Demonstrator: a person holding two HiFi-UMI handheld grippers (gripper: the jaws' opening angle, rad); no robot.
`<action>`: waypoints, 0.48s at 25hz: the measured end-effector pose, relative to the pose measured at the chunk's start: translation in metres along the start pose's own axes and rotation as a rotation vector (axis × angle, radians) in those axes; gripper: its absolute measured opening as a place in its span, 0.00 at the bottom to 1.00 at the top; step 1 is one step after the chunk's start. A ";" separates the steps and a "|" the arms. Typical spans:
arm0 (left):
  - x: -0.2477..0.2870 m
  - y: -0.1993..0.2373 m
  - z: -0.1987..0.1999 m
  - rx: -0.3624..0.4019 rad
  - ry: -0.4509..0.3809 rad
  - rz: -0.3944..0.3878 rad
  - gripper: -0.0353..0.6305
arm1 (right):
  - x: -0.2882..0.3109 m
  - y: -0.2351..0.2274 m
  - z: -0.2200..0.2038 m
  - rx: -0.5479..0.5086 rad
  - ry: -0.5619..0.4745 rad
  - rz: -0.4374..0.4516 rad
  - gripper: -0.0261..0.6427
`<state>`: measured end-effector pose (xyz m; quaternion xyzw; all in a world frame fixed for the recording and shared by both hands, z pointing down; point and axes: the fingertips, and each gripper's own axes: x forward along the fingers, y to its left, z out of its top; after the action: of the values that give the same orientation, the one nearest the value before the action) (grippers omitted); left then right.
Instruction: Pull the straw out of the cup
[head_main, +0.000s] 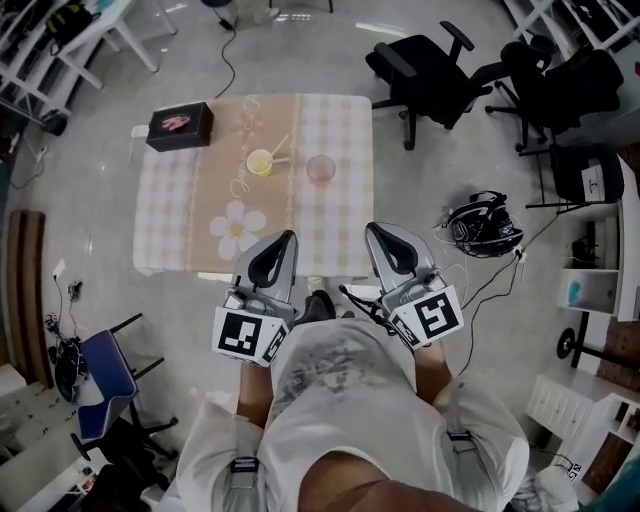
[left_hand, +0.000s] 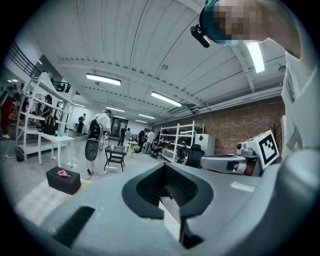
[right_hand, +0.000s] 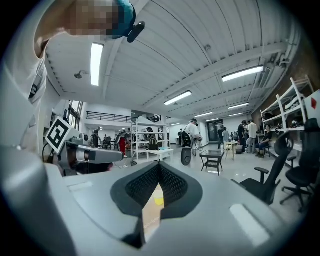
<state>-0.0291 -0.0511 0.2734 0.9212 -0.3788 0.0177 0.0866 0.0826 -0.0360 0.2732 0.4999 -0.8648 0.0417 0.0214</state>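
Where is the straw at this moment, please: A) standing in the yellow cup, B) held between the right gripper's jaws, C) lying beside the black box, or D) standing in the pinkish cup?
A: in the head view the straw leans out of the yellow cup on the table, while the pinkish cup beside it has none.

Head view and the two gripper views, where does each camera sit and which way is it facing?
Head view: on the person's head, steeply down at the table; shirt, left gripper, right gripper show.
Left gripper view: on the left gripper, level across the room; its shut jaws, shirt.
Right gripper view: on the right gripper, level; its shut jaws, shirt.
Shared: yellow cup in head and right gripper views; black box in head and left.
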 end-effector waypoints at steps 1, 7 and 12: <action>0.001 0.003 0.000 0.003 -0.001 -0.004 0.06 | 0.003 0.000 0.000 -0.003 0.002 -0.004 0.06; 0.034 0.044 -0.003 -0.017 0.025 -0.017 0.06 | 0.053 -0.021 -0.005 -0.004 0.044 -0.019 0.06; 0.044 0.060 -0.012 -0.032 0.044 -0.026 0.06 | 0.076 -0.024 -0.012 -0.002 0.062 -0.020 0.06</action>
<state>-0.0394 -0.1219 0.2987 0.9238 -0.3653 0.0310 0.1101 0.0651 -0.1118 0.2922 0.5070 -0.8587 0.0559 0.0491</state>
